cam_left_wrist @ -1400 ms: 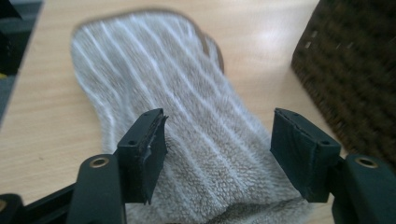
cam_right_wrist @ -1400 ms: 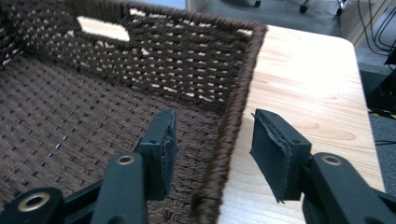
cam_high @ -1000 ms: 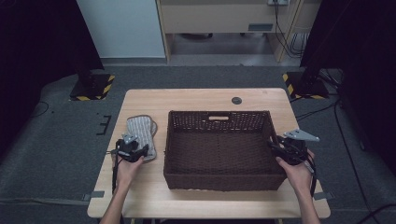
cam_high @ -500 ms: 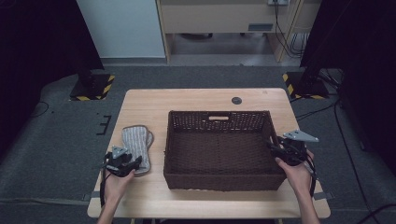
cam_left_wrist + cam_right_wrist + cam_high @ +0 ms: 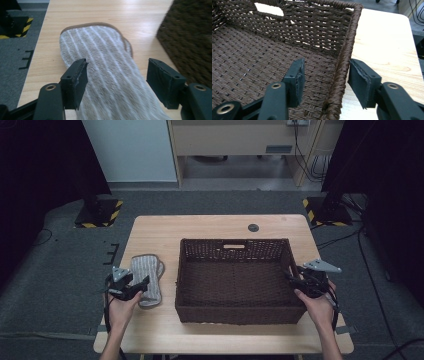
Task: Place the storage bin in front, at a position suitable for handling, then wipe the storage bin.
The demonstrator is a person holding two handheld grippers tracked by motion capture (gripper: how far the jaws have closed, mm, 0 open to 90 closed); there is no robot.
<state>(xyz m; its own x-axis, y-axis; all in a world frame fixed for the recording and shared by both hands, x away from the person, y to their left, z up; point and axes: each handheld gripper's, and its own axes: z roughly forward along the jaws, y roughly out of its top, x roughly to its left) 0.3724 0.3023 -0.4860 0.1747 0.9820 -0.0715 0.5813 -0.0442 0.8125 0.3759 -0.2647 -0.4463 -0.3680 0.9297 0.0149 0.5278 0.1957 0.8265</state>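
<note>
Opening our left gripper [image 5: 117, 82] over the striped cloth [image 5: 105, 65], jaws spread; right gripper [image 5: 325, 80] jaws, also widening, straddle the basket [image 5: 345, 47] wall, seemingly unpinched.

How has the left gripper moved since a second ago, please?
Yes: the left gripper drew back toward the table's near-left edge, off the slipper, jaws just opening.

Dim, soft high view with dark sides, brighter gripper views, glare on the pale table [image 5: 100, 12], near cloth [image 5: 117, 95] slightly blurred

Slippers [image 5: 147, 280] lie left of the basket [image 5: 235, 312] — both on the table [image 5: 210, 227].
</note>
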